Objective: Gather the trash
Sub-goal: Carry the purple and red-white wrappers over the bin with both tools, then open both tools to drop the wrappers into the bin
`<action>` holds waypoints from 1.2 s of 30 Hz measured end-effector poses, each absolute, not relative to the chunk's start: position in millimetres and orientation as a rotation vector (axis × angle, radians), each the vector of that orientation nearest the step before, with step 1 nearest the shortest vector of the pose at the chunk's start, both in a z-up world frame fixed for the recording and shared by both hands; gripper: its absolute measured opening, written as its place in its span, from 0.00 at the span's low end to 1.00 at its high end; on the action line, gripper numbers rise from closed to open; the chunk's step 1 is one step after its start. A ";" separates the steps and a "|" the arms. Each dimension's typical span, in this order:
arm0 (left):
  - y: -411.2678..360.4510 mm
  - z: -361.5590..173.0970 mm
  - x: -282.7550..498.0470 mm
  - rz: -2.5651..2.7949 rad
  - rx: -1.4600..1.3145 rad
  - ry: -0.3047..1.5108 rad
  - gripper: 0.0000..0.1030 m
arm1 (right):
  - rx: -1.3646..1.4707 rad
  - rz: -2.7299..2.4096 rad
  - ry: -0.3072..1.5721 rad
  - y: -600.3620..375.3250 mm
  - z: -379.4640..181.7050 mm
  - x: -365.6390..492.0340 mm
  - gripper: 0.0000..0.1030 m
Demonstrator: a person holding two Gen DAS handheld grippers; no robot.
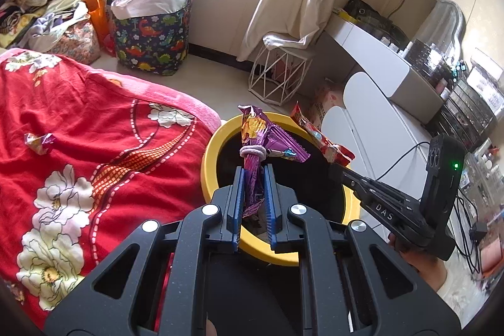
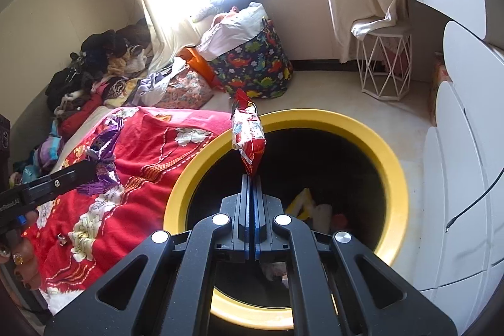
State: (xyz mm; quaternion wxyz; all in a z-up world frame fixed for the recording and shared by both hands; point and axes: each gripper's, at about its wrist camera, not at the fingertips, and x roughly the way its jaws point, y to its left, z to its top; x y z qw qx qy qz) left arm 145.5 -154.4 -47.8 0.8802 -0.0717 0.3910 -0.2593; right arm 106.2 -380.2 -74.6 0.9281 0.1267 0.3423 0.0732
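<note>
Two wrapper-laden tongs (image 1: 255, 175) (image 2: 251, 178) over yellow-rimmed bin (image 2: 390, 153), red floral blanket (image 1: 94, 147) alongside.

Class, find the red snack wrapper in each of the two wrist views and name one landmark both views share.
Left wrist view: the red snack wrapper is right of centre, above the bin's far rim, held by the right gripper.
Right wrist view: the red snack wrapper is at centre, rising from the shut fingers, over the bin's left rim.
Shared landmark: the yellow-rimmed bin.

wrappers: 3 (purple (image 1: 267, 144), red (image 1: 321, 140), small purple (image 1: 39, 142)) | bin (image 1: 217, 144): 1
</note>
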 end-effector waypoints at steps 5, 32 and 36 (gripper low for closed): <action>-167.2 -50.4 143.6 -0.560 -0.129 0.821 0.08 | 0.269 0.134 0.698 -387.9 -76.0 104.8 0.02; -220.9 -81.8 162.4 -0.620 -0.060 0.901 0.08 | 0.349 0.067 0.708 -431.8 -87.0 98.3 0.02; -224.6 -85.5 166.3 -0.618 -0.057 0.910 0.08 | 0.360 0.059 0.711 -437.0 -88.9 97.4 0.02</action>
